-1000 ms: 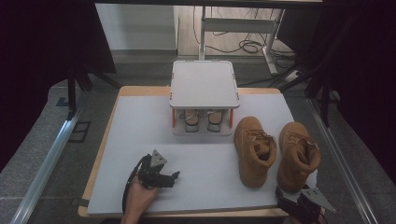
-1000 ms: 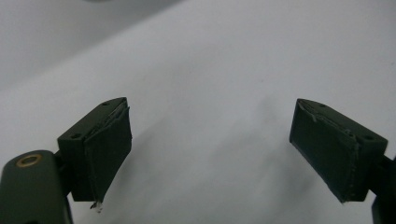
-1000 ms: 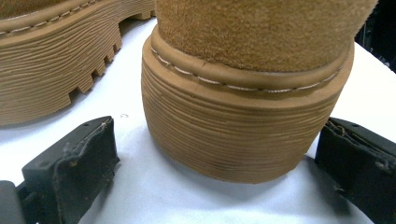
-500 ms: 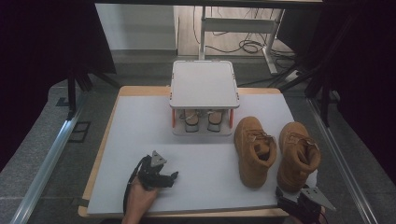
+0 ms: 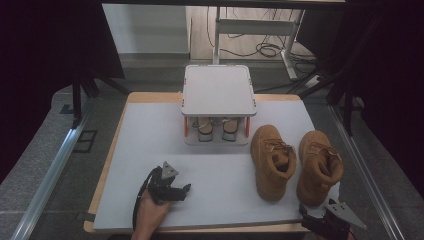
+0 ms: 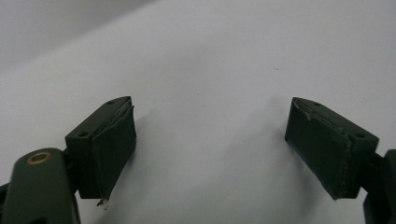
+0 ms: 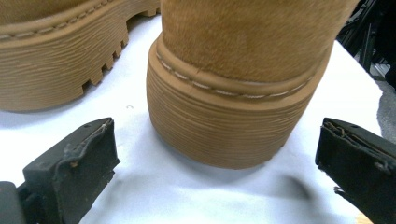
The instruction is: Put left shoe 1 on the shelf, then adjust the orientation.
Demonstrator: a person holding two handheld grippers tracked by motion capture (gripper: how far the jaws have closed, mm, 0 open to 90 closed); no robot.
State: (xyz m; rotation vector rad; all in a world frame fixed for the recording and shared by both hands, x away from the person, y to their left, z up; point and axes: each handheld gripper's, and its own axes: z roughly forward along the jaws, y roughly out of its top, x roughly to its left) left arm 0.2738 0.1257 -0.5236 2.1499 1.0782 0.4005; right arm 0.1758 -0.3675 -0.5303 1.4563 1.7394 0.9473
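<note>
We are working at a desk (image 5: 150, 130) whose white mat is carrying a small rack (image 5: 218, 91) at the back. Two tan boots are standing at the right; our right gripper (image 7: 215, 154), fingers spread wide, is facing the heel of the right boot (image 5: 319, 166), probably not touching. Our left gripper (image 5: 172, 189) is hovering open over bare mat.

Two tan suede boots, right boot (image 5: 319, 165) and left boot (image 5: 272, 160), upright side by side on white mat, heels toward near edge, toes pointing away.
</note>
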